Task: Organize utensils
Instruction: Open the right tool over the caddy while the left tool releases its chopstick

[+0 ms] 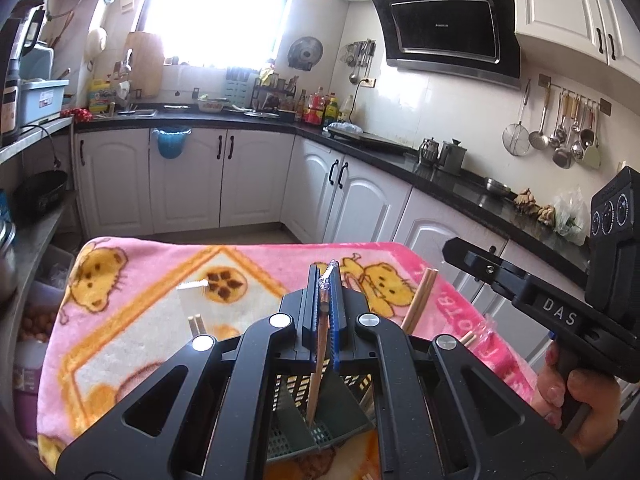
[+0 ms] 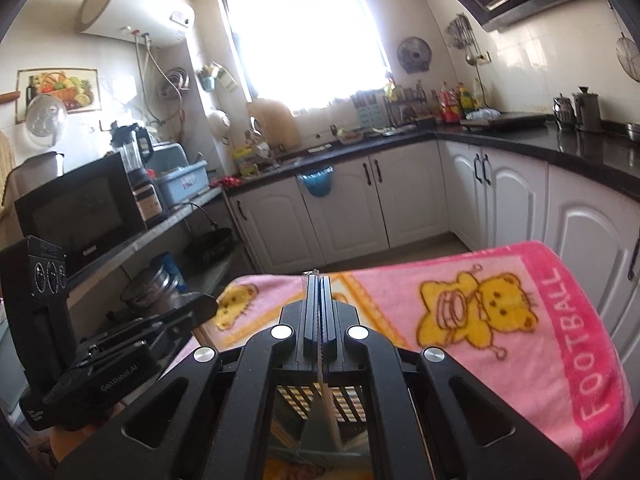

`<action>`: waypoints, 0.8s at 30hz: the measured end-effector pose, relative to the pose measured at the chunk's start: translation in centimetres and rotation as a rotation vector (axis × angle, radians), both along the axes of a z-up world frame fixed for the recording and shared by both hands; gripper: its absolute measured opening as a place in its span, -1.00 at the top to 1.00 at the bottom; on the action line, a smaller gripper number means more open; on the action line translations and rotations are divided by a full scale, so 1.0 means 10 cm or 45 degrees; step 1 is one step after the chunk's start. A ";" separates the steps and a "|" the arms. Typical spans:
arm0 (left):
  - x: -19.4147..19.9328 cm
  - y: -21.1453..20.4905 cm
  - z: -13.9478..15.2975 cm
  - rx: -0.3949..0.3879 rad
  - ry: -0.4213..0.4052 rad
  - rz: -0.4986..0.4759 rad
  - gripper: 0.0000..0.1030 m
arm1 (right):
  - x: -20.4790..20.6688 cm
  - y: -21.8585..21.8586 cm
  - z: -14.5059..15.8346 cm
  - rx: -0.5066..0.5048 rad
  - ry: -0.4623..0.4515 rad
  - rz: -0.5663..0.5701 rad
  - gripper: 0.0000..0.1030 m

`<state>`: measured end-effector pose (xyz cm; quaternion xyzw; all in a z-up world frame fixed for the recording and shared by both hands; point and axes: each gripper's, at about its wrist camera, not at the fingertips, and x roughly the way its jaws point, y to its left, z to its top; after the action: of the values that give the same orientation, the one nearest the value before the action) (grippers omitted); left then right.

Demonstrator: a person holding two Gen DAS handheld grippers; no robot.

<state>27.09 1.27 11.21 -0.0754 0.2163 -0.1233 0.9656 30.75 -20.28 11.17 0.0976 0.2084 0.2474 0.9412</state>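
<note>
Left wrist view showed the left gripper (image 1: 325, 280) clenched mid-shaft on a light, stiff, slippery wrapped chopstick pair (image 1: 320, 360) at centre frame, while the right gripper (image 2: 319, 292) pinched a thin serrated wrapper strip (image 2: 320, 344).

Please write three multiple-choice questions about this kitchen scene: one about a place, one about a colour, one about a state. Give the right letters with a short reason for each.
1. Where does the lower end of the wrapped brown chopstick in the left gripper point?
A. into the dark slotted plastic basket
B. into the steel sink
C. onto the floor

2. What is the main colour of the fleece blanket with yellow bears?
A. green
B. pink
C. grey

3. How are the fingers of the right gripper?
A. wide open
B. shut on a thin pale chopstick in a wrapper
C. out of view

Answers: 1 A, the chopstick tip is down inside the basket. 2 B, pink fills the blanket. 3 B, the fingers pinch the stick, which hangs below them.
</note>
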 end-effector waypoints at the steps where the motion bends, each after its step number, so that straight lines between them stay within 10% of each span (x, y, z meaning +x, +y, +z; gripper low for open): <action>1: 0.00 0.00 -0.02 0.000 0.003 0.000 0.96 | -0.02 -0.01 -0.02 -0.019 0.005 -0.022 0.97; 11: -0.11 0.05 -0.15 0.007 0.022 0.028 0.84 | -0.19 -0.05 -0.14 -0.103 0.035 -0.052 0.91; 24: -0.41 0.18 -0.19 -0.039 0.008 0.048 0.26 | -0.47 -0.10 -0.14 -0.218 -0.003 -0.131 0.08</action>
<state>22.95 3.09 9.30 -0.0945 0.2158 -0.1081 0.9658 26.06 -21.25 9.81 0.0271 0.2222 0.1800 0.9578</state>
